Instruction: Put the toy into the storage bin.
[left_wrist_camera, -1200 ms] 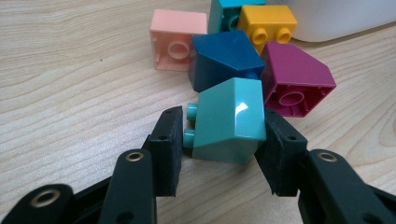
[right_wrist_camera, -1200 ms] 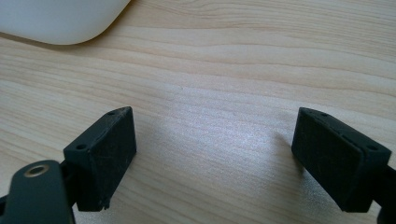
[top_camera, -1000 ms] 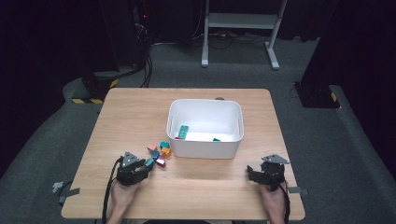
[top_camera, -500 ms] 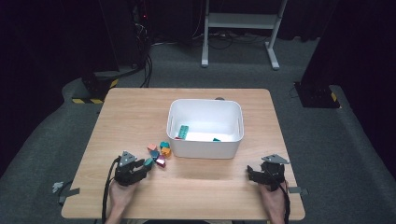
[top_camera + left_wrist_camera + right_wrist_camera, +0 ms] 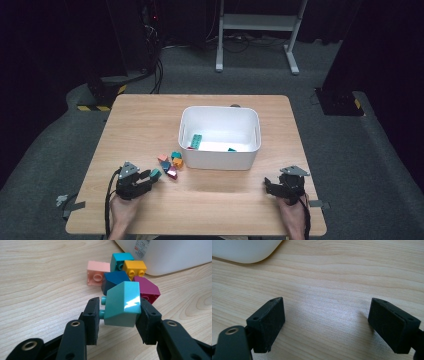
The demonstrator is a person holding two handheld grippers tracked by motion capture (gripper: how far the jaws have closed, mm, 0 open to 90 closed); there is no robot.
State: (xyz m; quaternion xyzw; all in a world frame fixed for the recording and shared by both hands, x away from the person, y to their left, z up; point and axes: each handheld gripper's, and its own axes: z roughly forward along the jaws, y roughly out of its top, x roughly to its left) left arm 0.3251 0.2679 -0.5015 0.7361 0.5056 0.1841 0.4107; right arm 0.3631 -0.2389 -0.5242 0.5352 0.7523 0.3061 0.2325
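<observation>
Mint-green sloped brick (image 5: 122,303) clamped in left tool (image 5: 117,311), studs sideways, apparently just clear of the bench (image 5: 150,120), beside the loose bricks (image 5: 170,161) near the white bin (image 5: 220,132), presumably its destination. Right tool (image 5: 325,322) idle, jaws wide, nothing between them.

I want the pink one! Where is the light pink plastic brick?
The light pink plastic brick lies on the wooden table, left of the white plastic bin in the high view, beside the dark blue brick.

No legible text on bin (image 5: 175,255) label
</observation>
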